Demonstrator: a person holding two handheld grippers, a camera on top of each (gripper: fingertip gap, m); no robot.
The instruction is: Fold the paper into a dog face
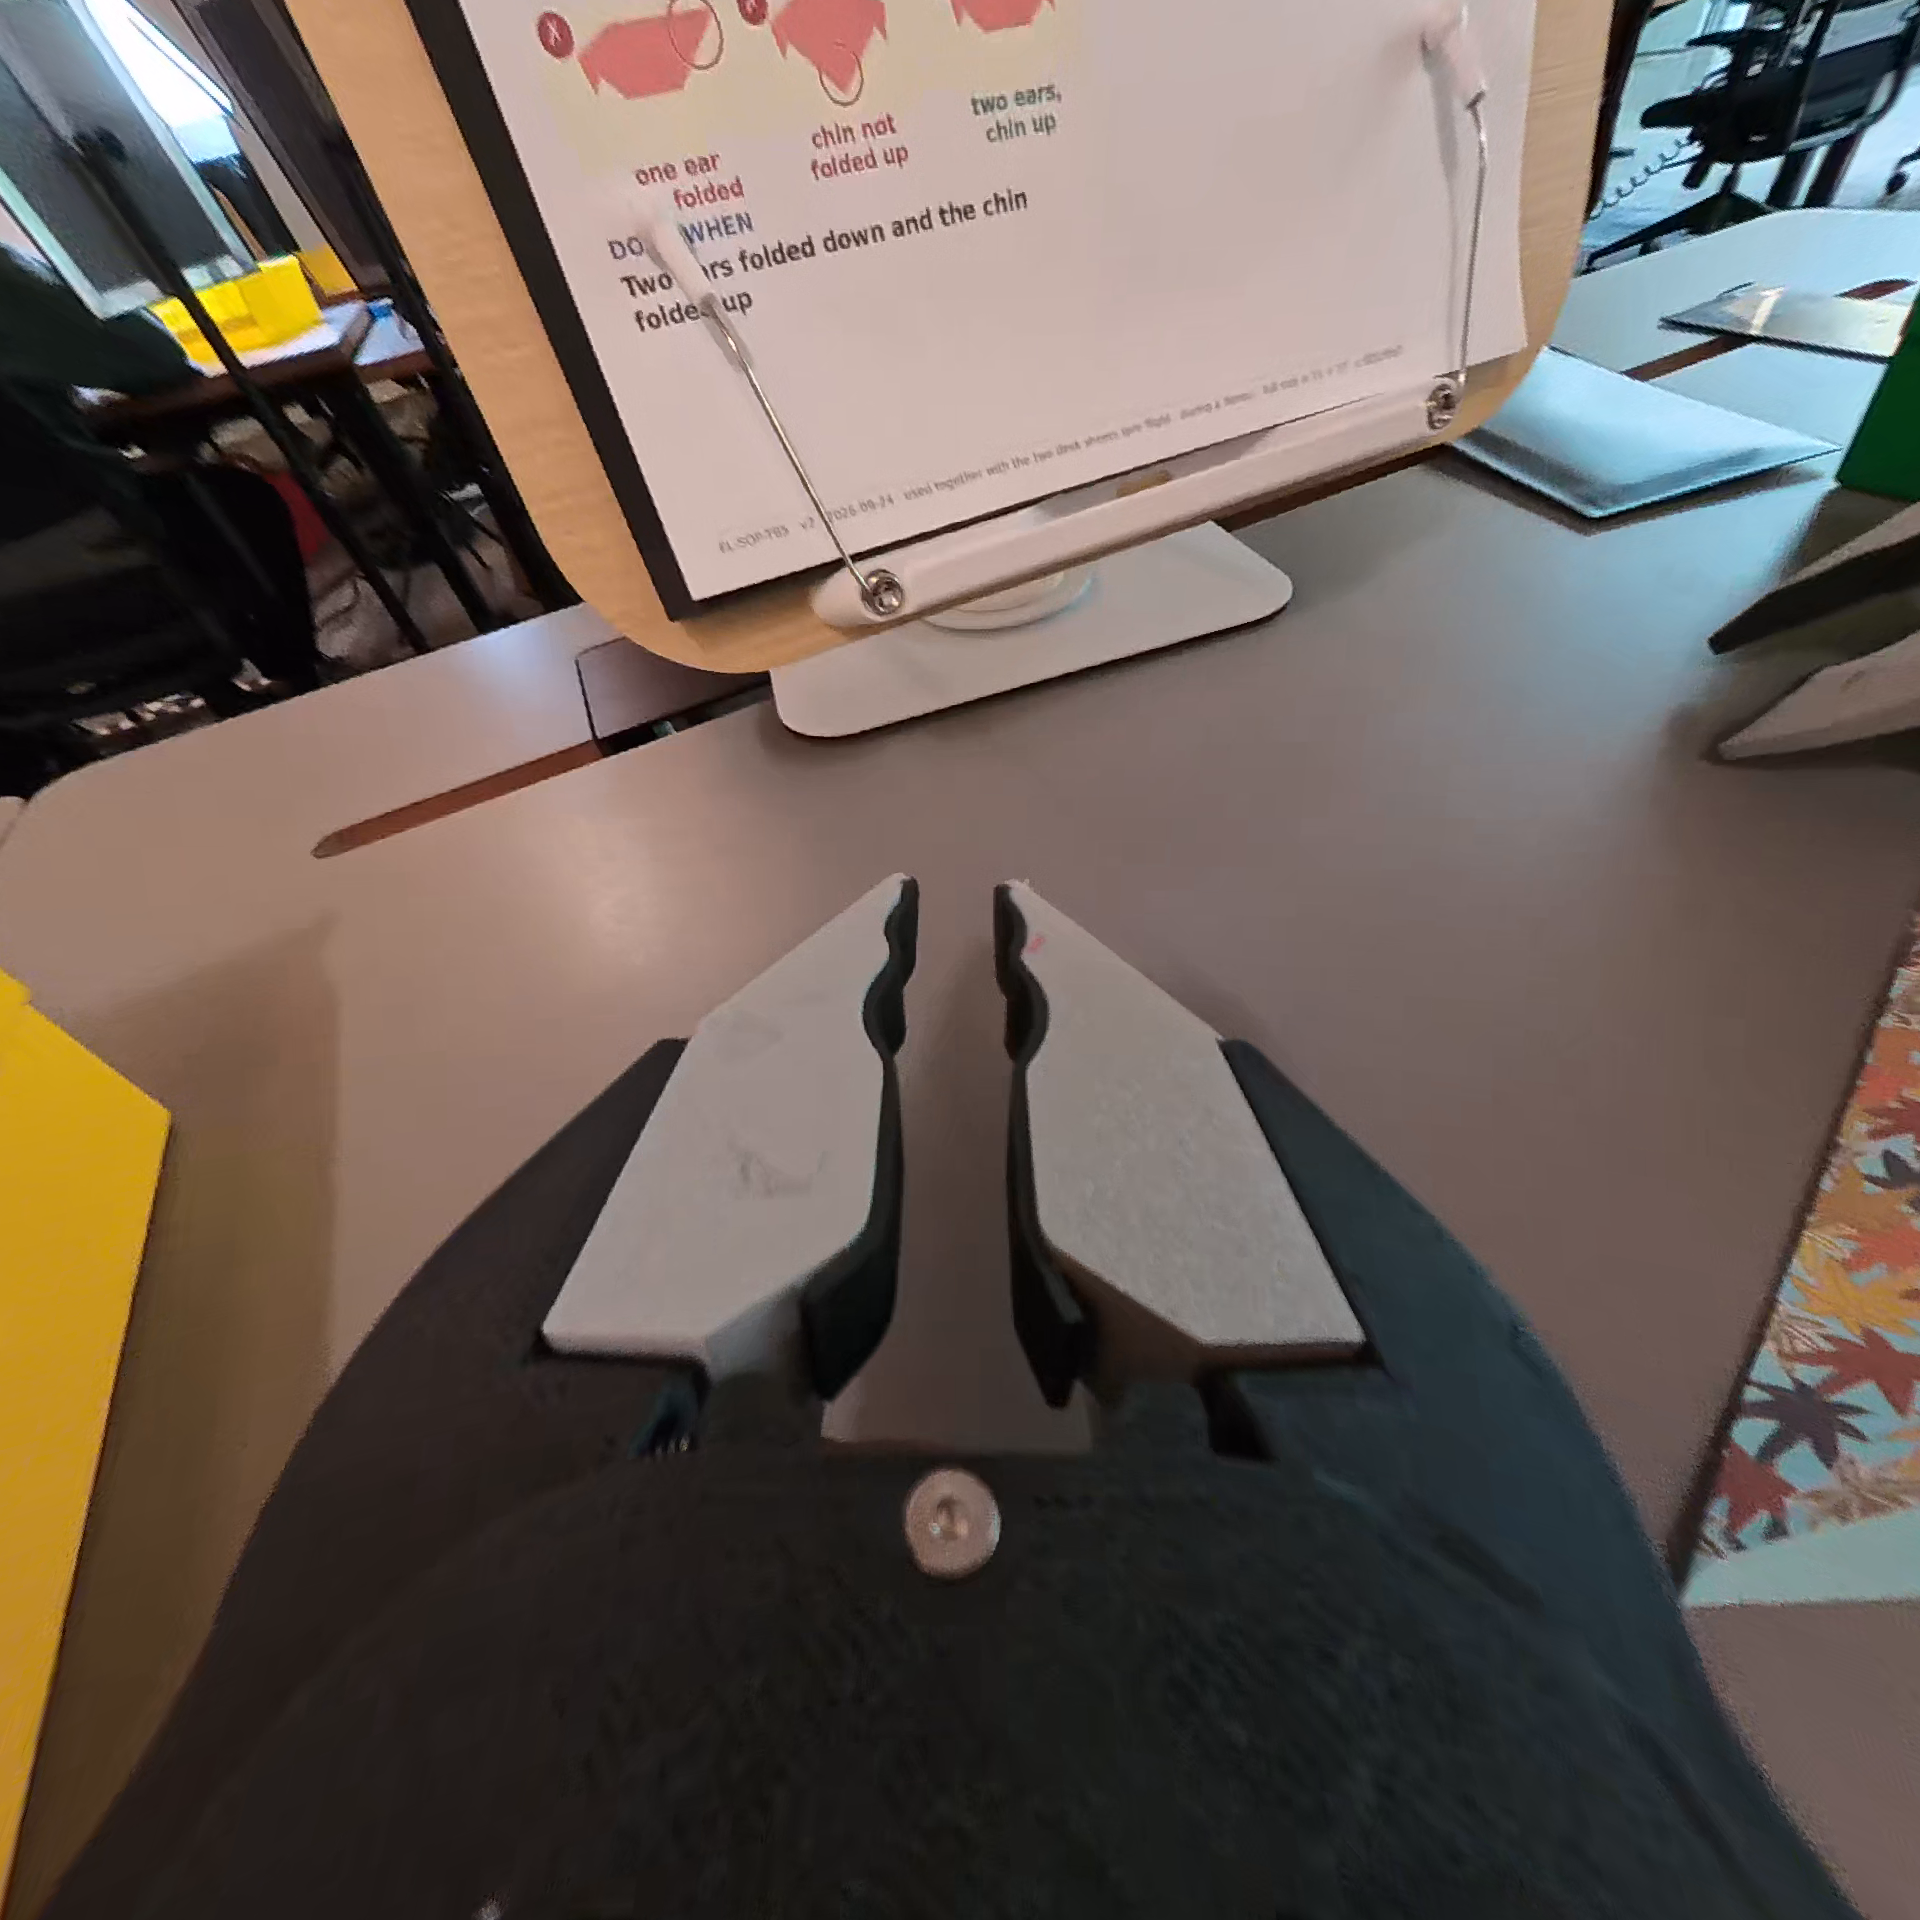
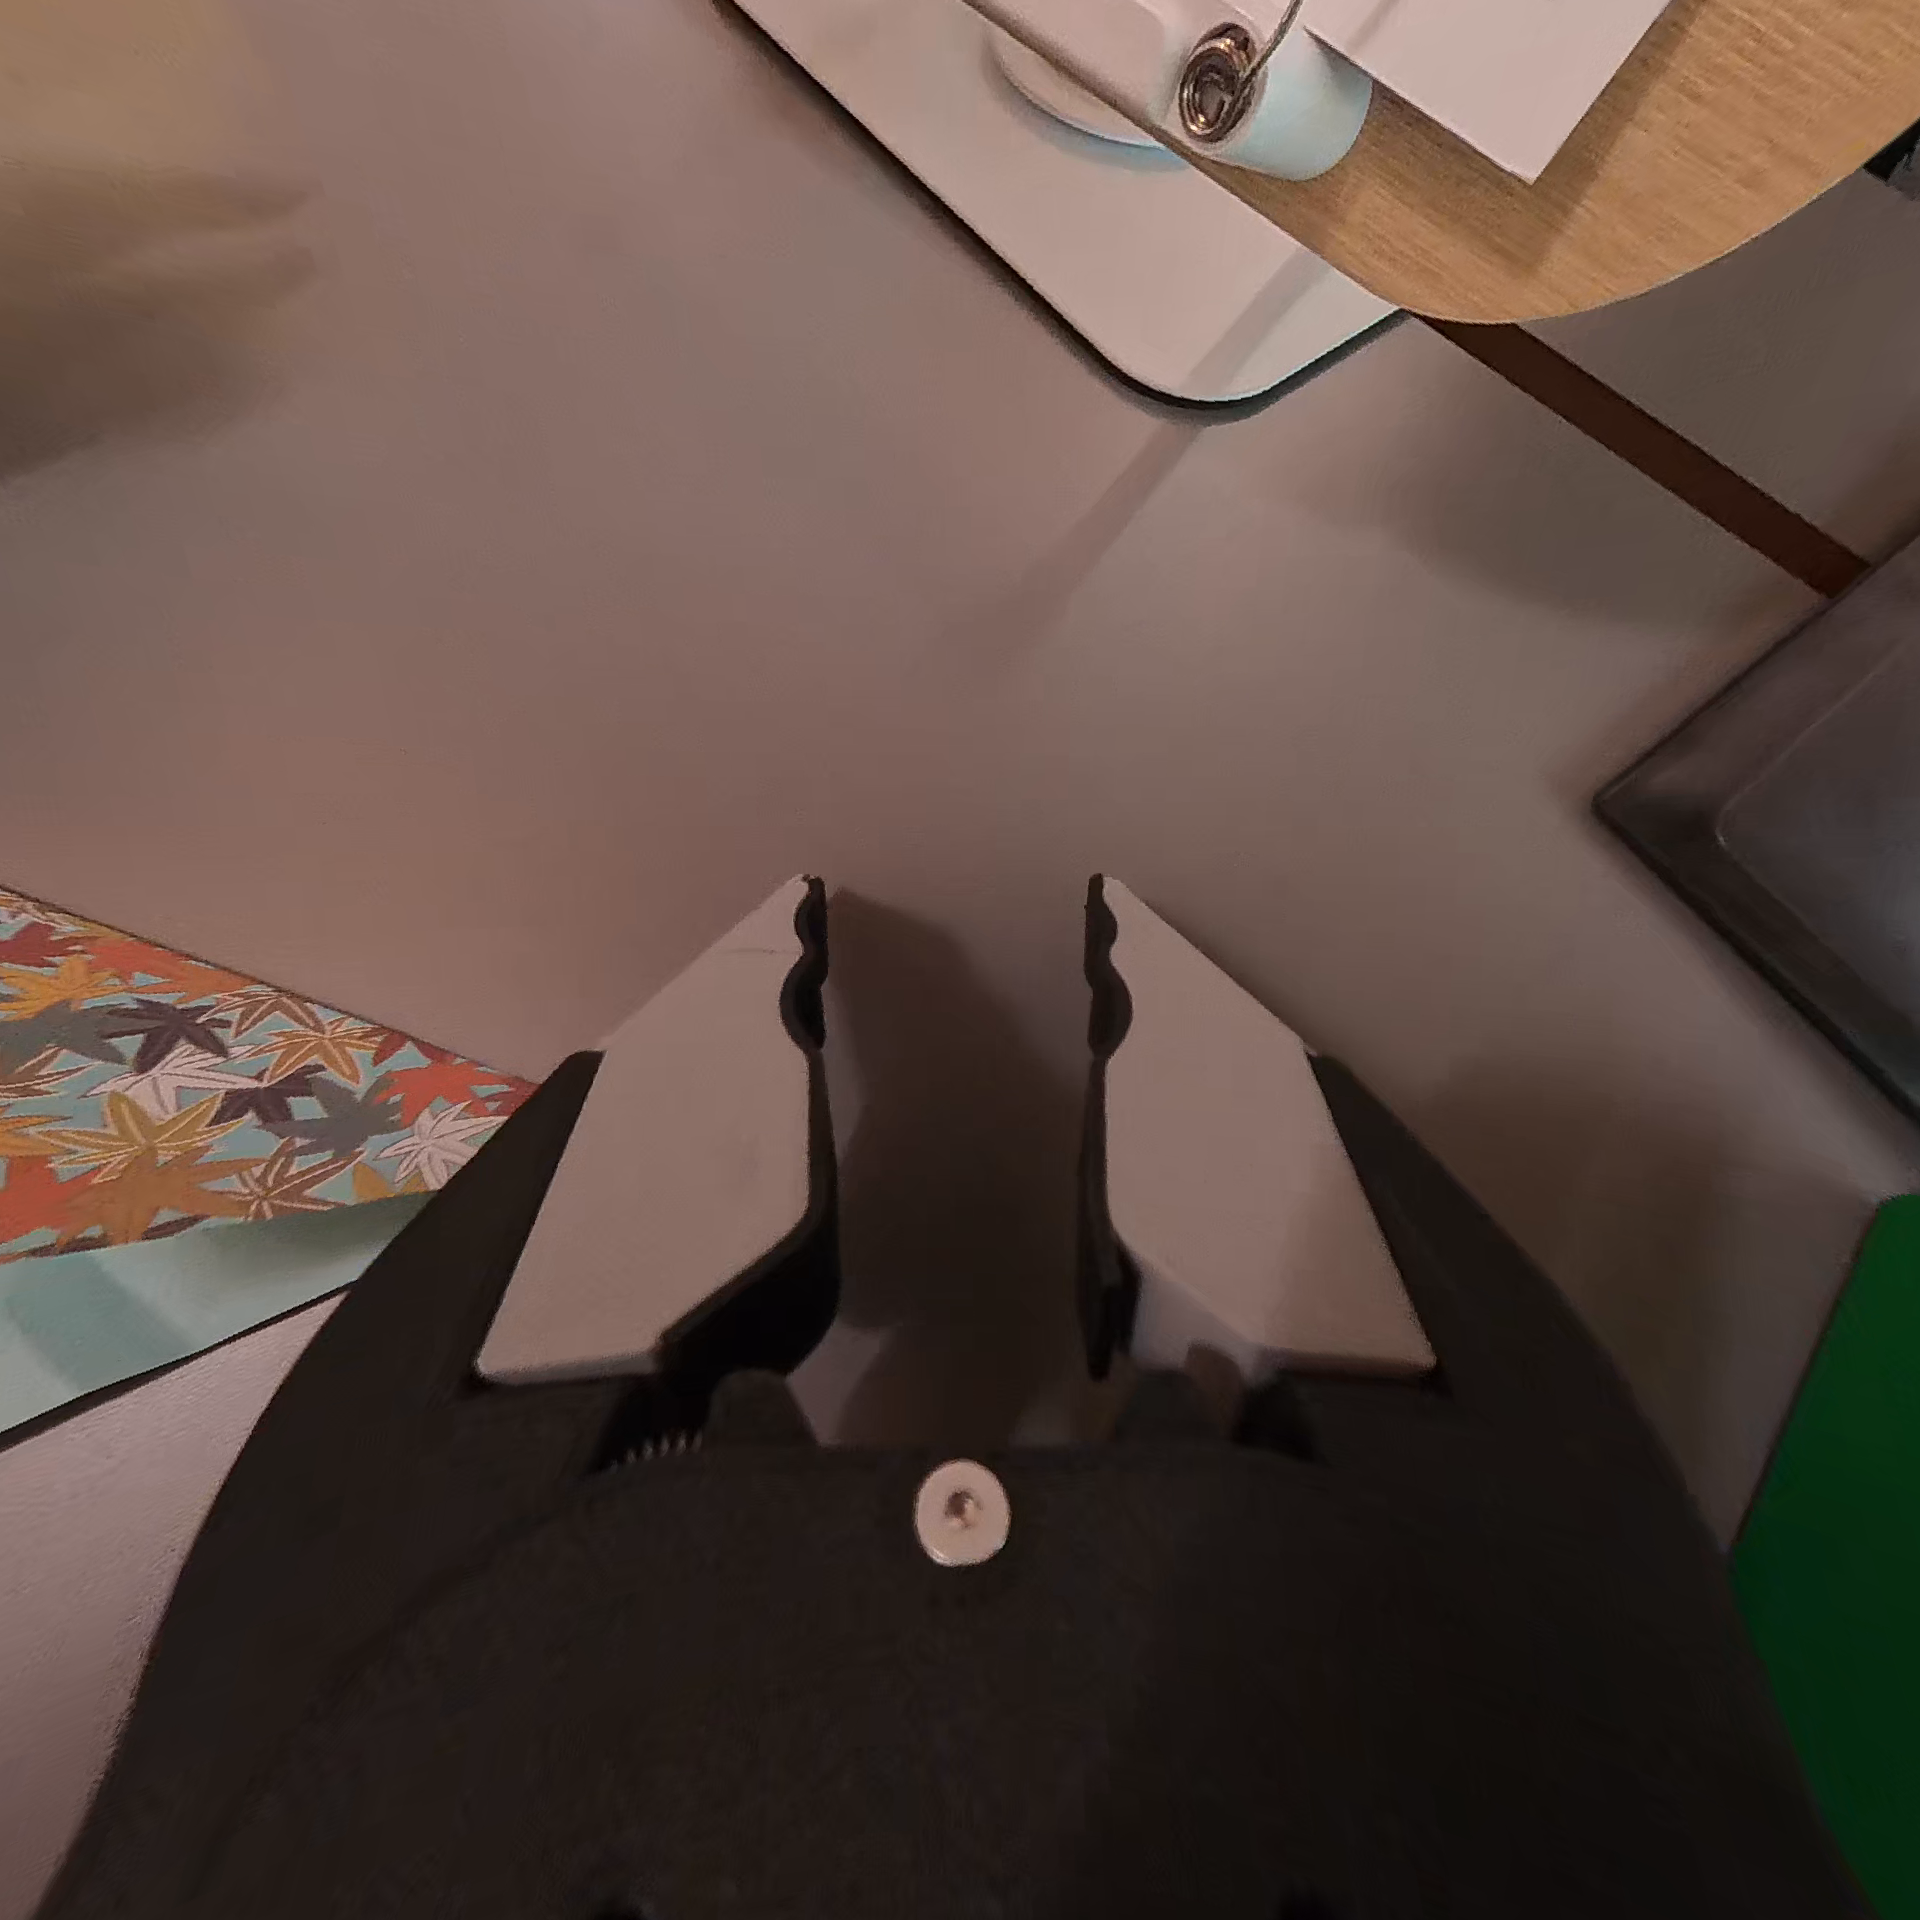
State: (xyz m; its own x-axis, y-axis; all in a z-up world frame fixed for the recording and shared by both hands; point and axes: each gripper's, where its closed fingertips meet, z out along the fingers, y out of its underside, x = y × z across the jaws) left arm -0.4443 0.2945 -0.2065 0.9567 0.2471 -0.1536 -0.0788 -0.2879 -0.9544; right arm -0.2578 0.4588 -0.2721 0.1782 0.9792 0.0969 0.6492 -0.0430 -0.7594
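Observation:
The paper (image 1: 1829,1278) is a sheet printed with autumn leaves on pale blue. It lies flat on the grey table at the right edge of the left wrist view and at the lower left of the right wrist view (image 2: 187,1091). My left gripper (image 1: 956,894) hovers over bare table to the left of the paper, its jaws a narrow gap apart and empty. My right gripper (image 2: 956,894) is open and empty over bare table, to the right of the paper. Neither gripper touches the paper.
A wooden document stand (image 1: 1018,582) with a white base (image 2: 1174,270) holds an instruction sheet at the back of the table. A yellow box (image 1: 62,1299) is at the left, a green object (image 2: 1839,1538) and a metal tray (image 2: 1797,821) at the right. Across from one pair of fingers to the other is roughly 25 cm.

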